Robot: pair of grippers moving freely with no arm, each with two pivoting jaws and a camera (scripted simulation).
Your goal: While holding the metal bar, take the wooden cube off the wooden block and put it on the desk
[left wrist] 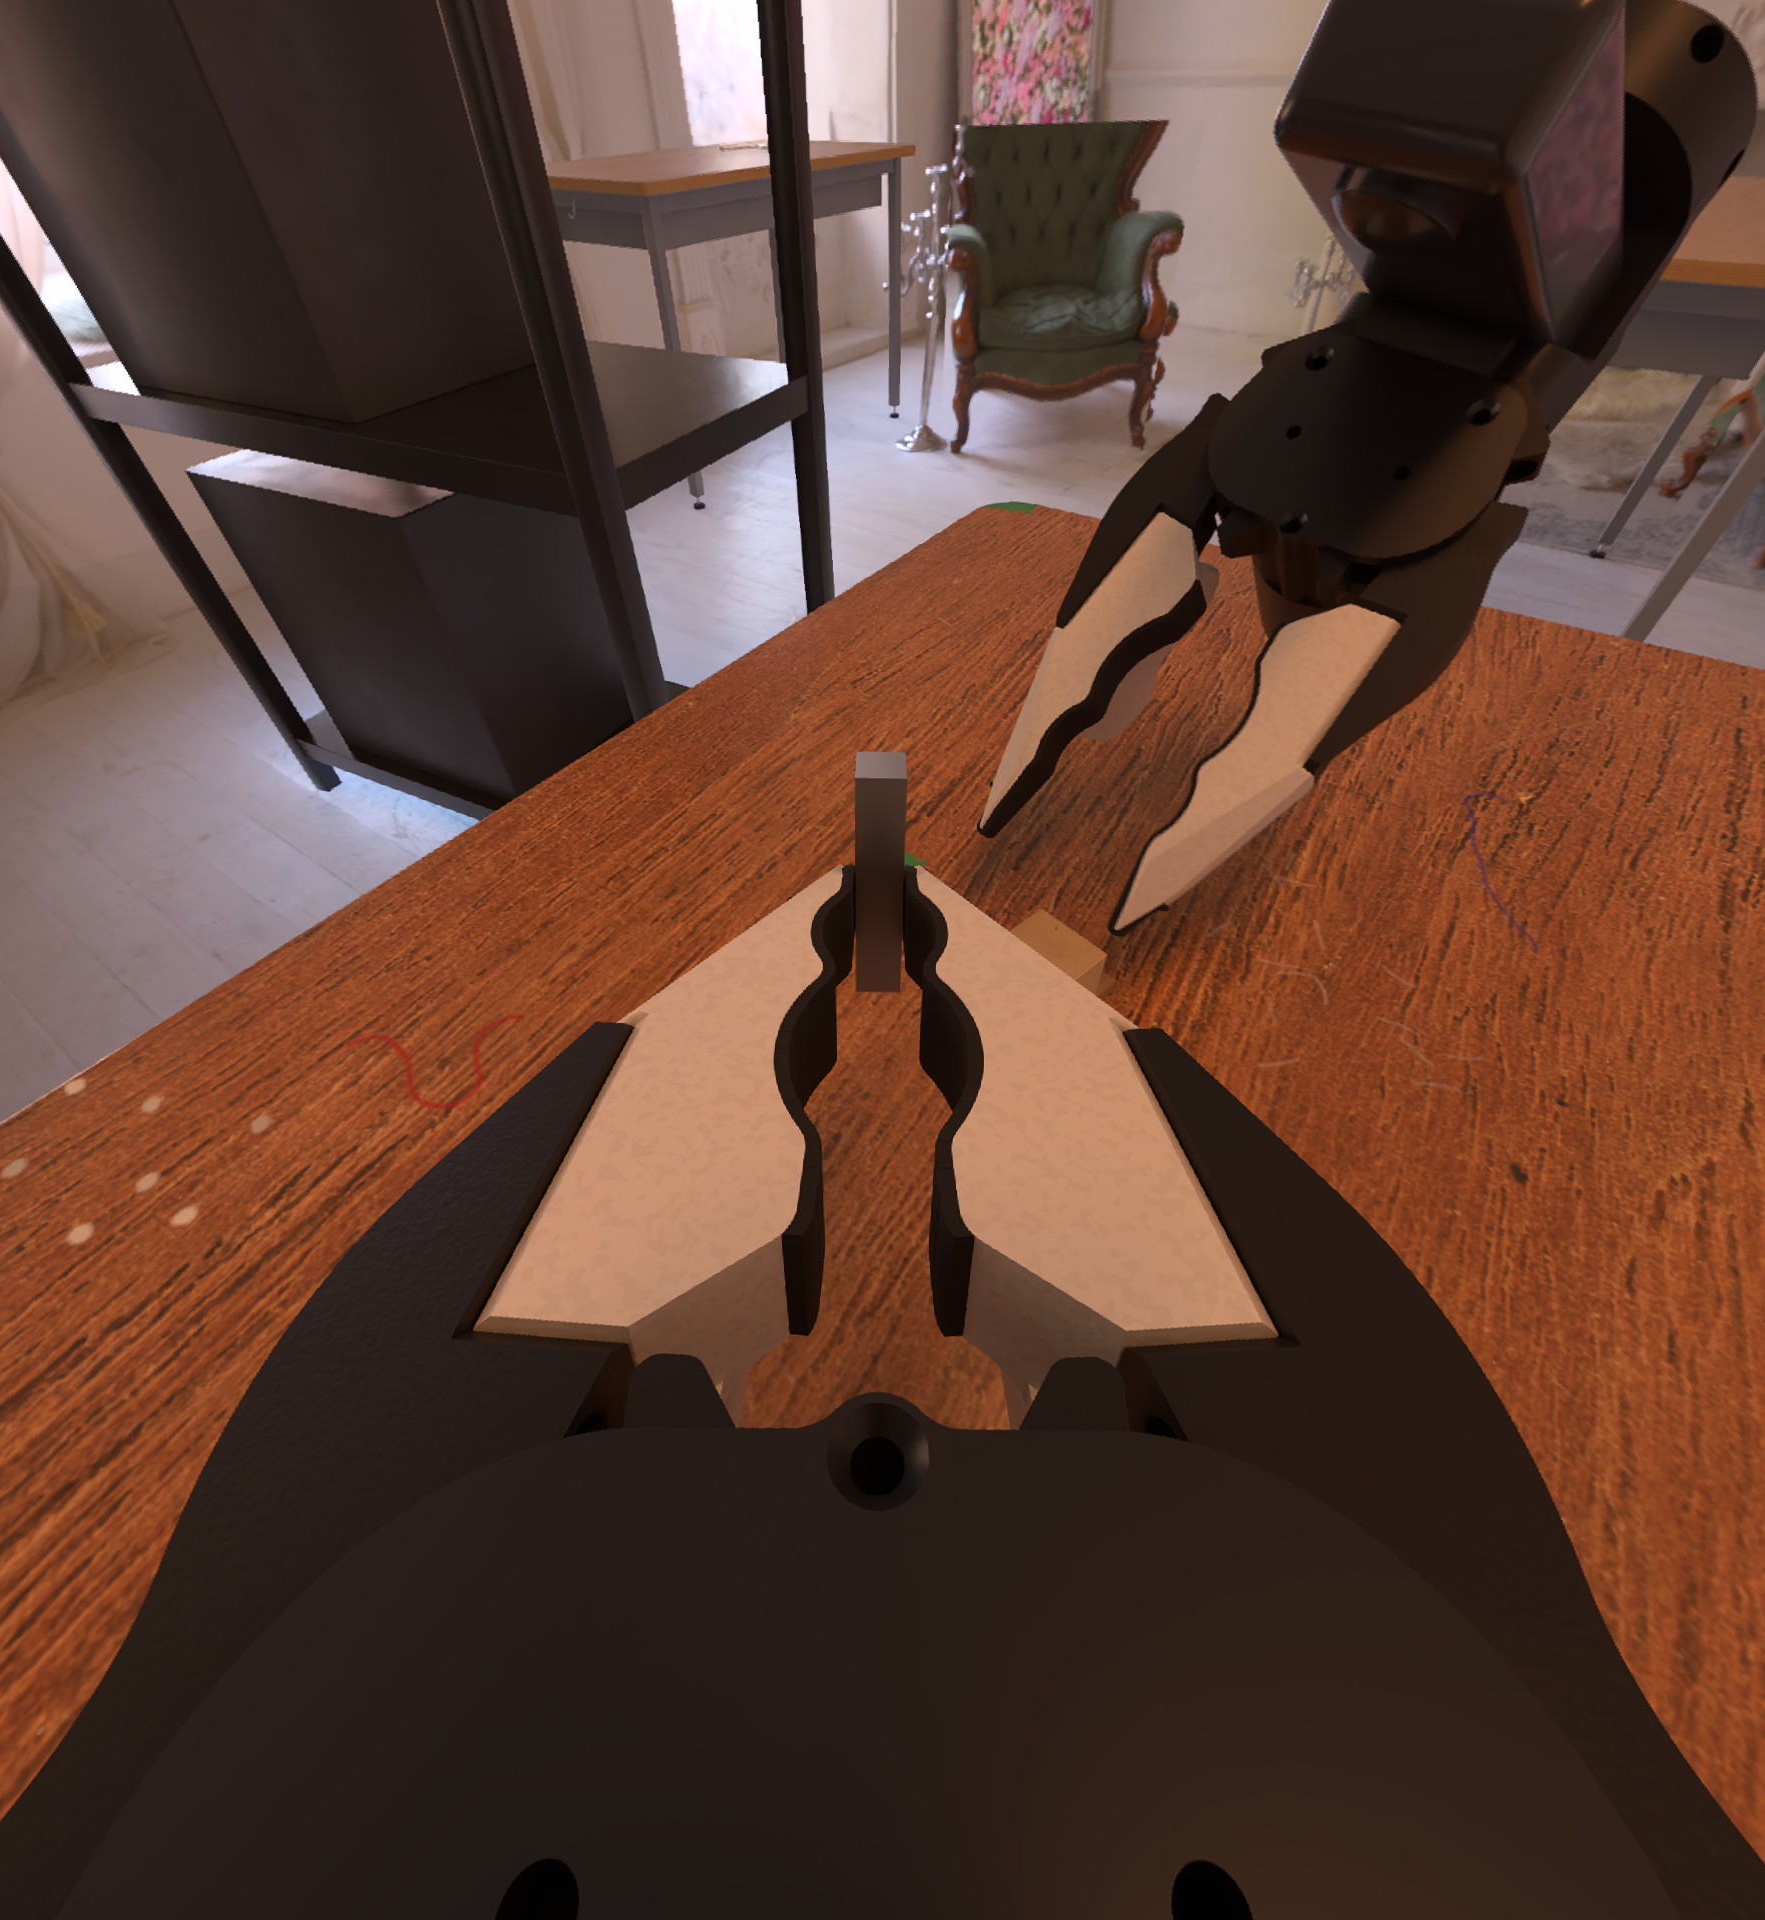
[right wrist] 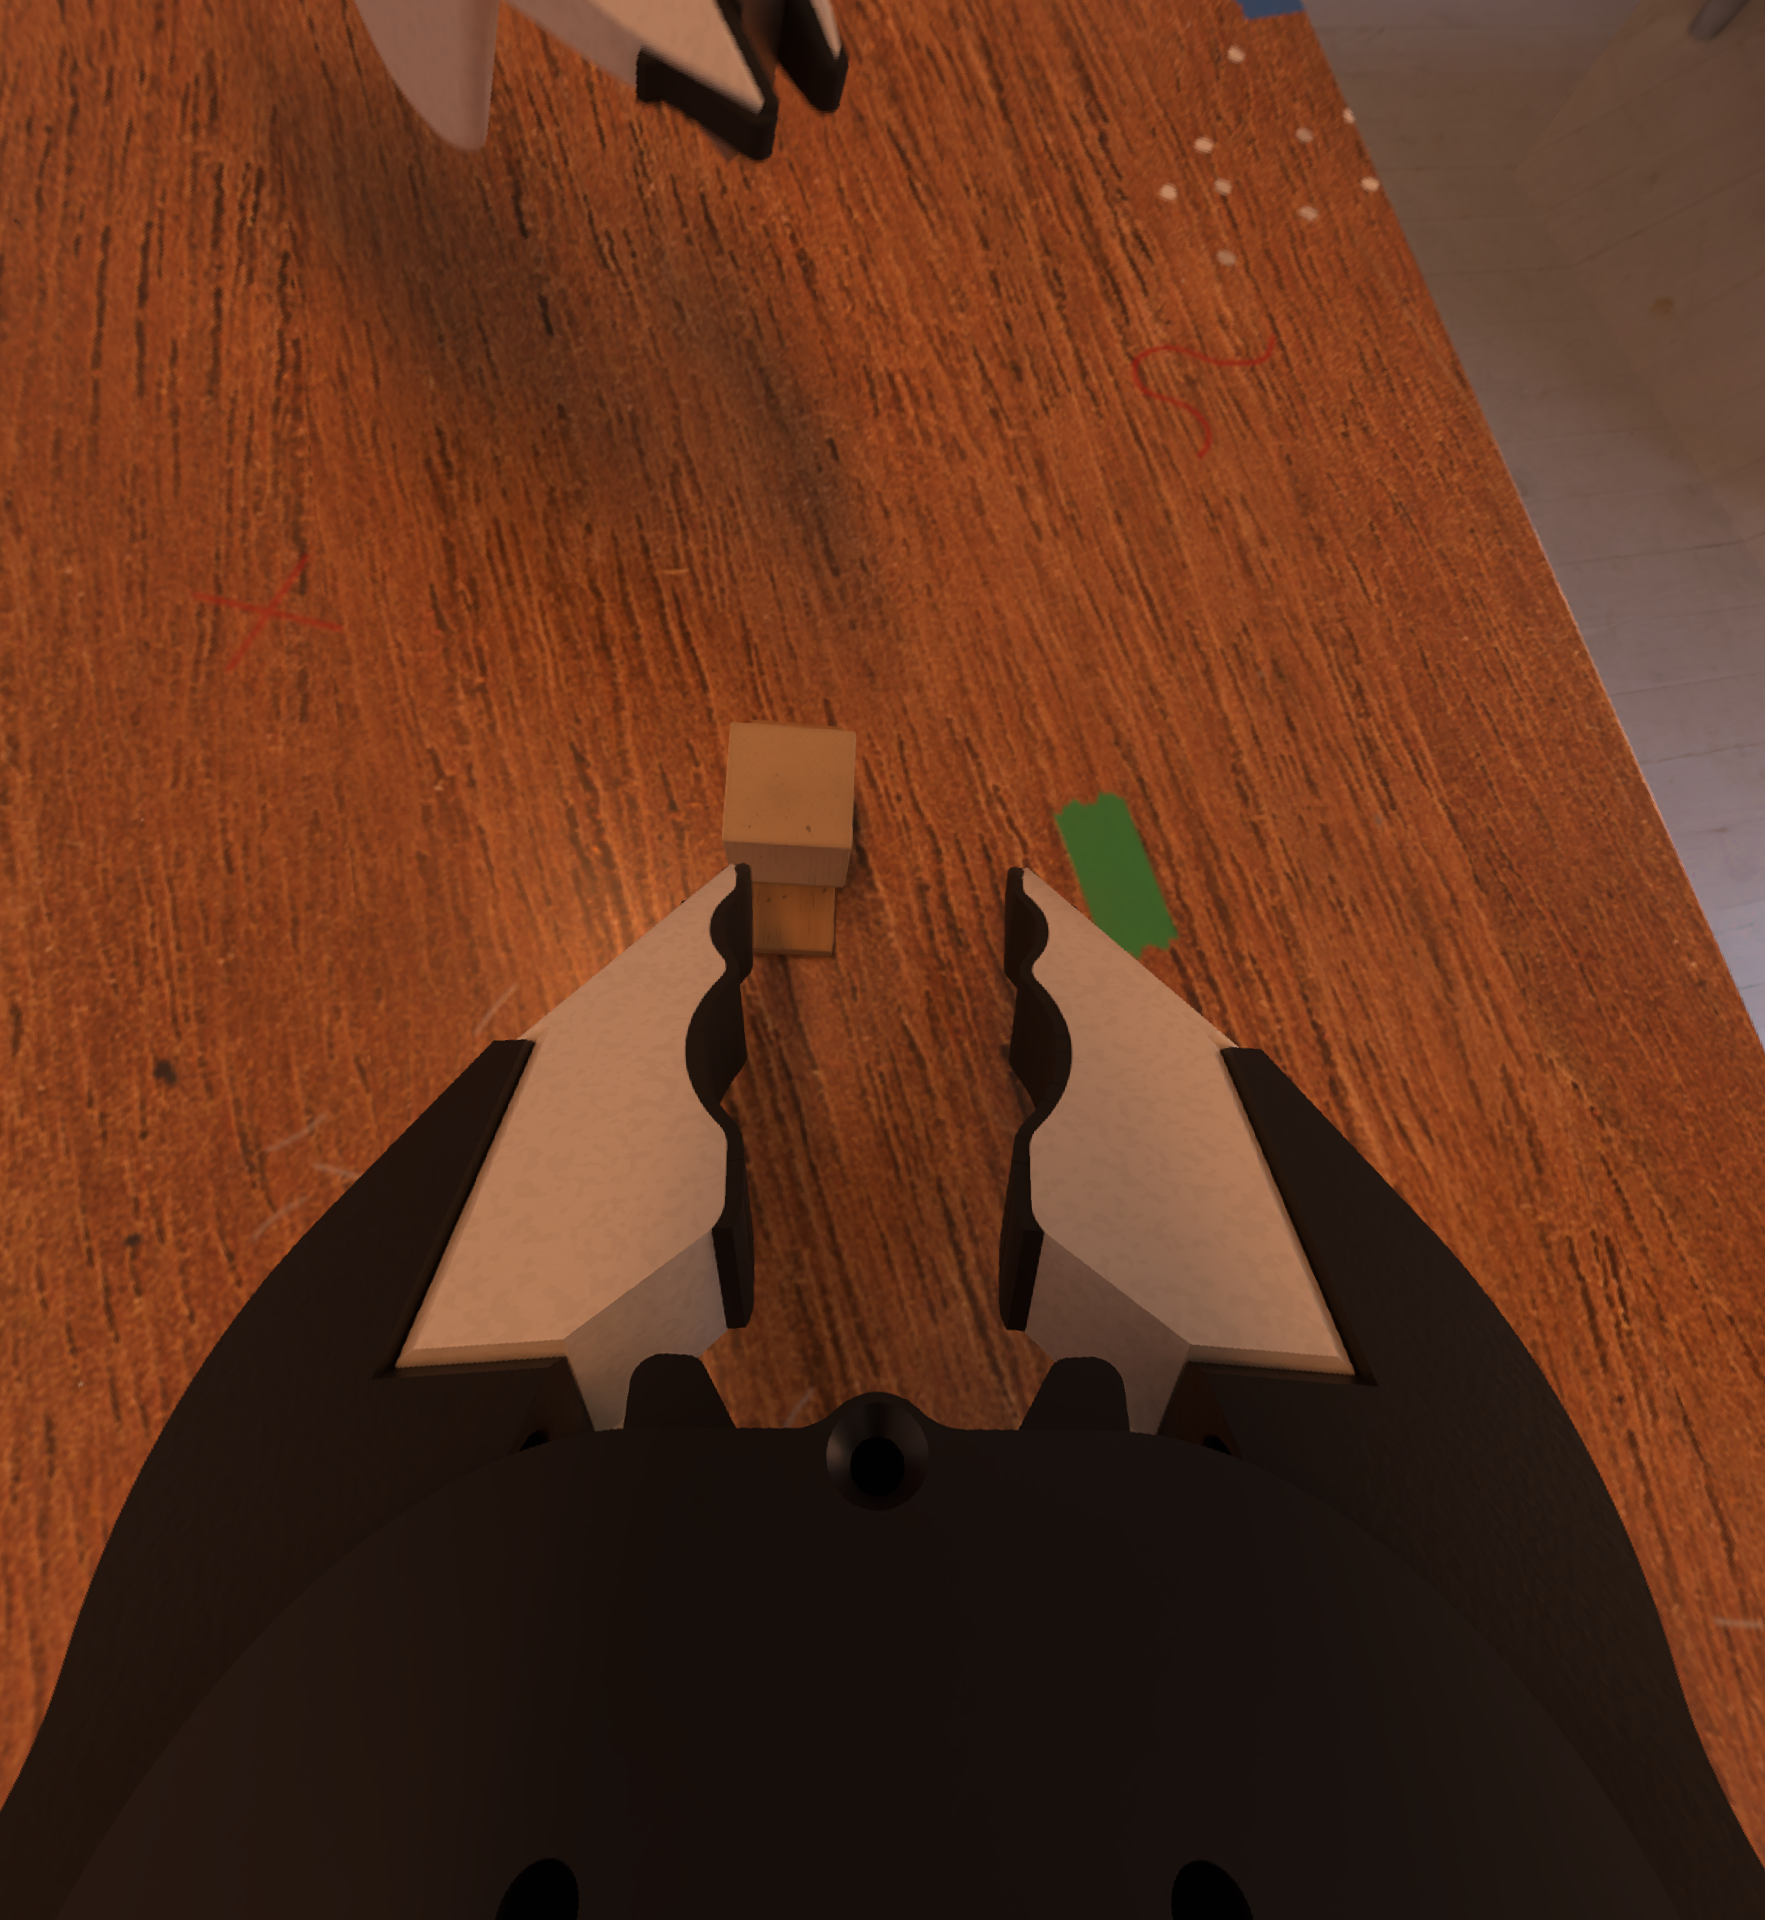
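My left gripper (left wrist: 879,883) is shut on a grey metal bar (left wrist: 879,862), which stands upright between its fingertips above the wooden desk (left wrist: 1480,1195). My right gripper (right wrist: 878,878) is open and empty; it also shows in the left wrist view (left wrist: 1057,875), hovering tilted over the desk. A pale wooden cube (right wrist: 790,790) sits on a darker wooden block (right wrist: 798,920), just ahead of the right gripper's left fingertip and outside its gap. In the left wrist view only a corner of the cube (left wrist: 1065,940) shows behind my left finger. The left gripper (right wrist: 753,83) shows at the top of the right wrist view.
A green tape strip (right wrist: 1115,878) lies on the desk by the right gripper's right fingertip. Red scribbles (right wrist: 1200,384) and white dots (right wrist: 1262,177) mark the desk near its edge (right wrist: 1543,582). A black shelving unit (left wrist: 390,364) stands on the floor beyond the desk.
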